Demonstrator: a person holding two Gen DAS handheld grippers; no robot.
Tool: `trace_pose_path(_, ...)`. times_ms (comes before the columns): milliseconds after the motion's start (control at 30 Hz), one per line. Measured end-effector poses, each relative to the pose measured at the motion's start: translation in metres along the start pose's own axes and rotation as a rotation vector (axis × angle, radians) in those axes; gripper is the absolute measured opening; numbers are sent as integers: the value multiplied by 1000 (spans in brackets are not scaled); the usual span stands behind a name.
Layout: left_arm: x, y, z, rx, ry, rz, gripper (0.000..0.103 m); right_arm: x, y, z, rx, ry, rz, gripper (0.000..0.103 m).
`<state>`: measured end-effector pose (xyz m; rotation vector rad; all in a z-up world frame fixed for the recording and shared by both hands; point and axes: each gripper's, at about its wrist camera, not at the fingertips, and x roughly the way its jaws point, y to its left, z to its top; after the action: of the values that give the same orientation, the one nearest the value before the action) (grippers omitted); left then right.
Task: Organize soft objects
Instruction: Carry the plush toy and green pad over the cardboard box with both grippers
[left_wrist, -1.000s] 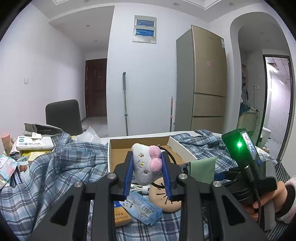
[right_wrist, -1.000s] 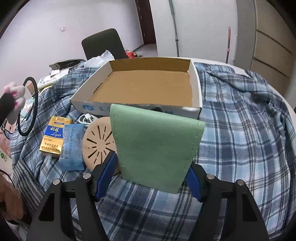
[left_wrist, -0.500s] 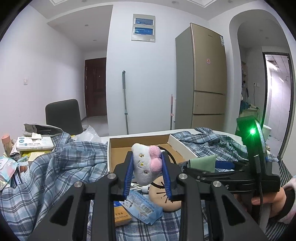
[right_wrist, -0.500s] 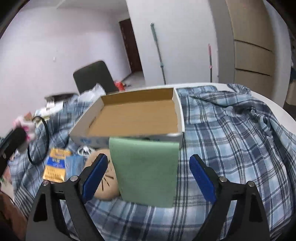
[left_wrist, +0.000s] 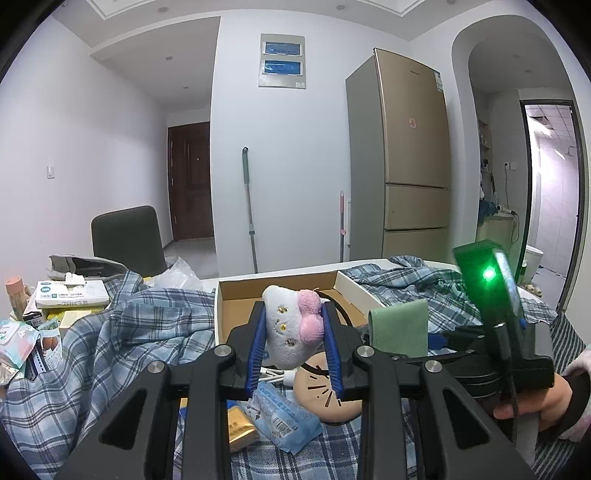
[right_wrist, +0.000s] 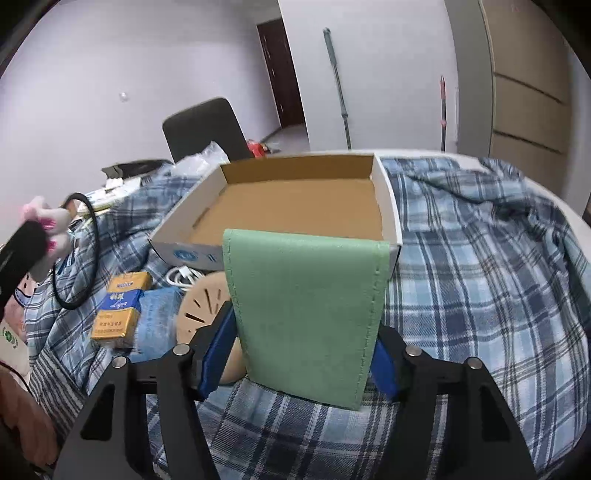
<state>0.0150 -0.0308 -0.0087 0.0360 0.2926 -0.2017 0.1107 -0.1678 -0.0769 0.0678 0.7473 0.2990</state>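
Observation:
My left gripper (left_wrist: 293, 341) is shut on a white and pink plush toy (left_wrist: 291, 326) with a black ring hanging from it, held above the table in front of the open cardboard box (left_wrist: 236, 302). The toy also shows at the left edge of the right wrist view (right_wrist: 48, 221). My right gripper (right_wrist: 301, 347) is shut on a green folded cloth (right_wrist: 306, 314), held upright just in front of the box's near wall (right_wrist: 192, 253). The cloth also shows in the left wrist view (left_wrist: 400, 326). The box floor (right_wrist: 295, 210) is bare.
A blue plaid cloth (right_wrist: 480, 258) covers the table. Before the box lie a yellow packet (right_wrist: 120, 304), a blue packet (right_wrist: 157, 314), a round tan disc (right_wrist: 199, 306) and a white cable (right_wrist: 183, 275). Boxes and clutter (left_wrist: 66, 295) sit far left, with a dark chair (left_wrist: 127, 238) behind.
The right gripper opened around the green cloth half a second ago and has shut on it again, nearer the box. The left gripper with the plush toy has stayed still.

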Motion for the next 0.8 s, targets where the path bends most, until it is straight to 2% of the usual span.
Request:
trace_pose_path(167,1,6,6,-27,9,-10,30,-19,1,5,-23,-65,35,64)
trace_pose_path(333,-1,12,26,-32,0,3,30,-45,-3,23,-8,-131,20,64)
trace_pose_path(400,-6,12,42,-18,-36,16,30,-61,0,33,-24,-173,6,64)
trace_pose_path(467,-13,7,64,33,-103,66,30,-75,3,46,-46,-206,-2,64)
trace_pose_path(533,-17,5,82,40,-127,78,30,-86,7,63,-55,-240,-8,64)
trace_pose_path(633,-15,5,112,6,-114,66,30,-98,11,89,-51,-290,-9,64)
trace_pose_path(700,-6,7,129,-21,-88,96,30,-102,14,108,-45,-306,-5,64)
trace_pose_path(800,14,14,150,-79,-44,73,30,-107,18,133,-31,-336,1,64)
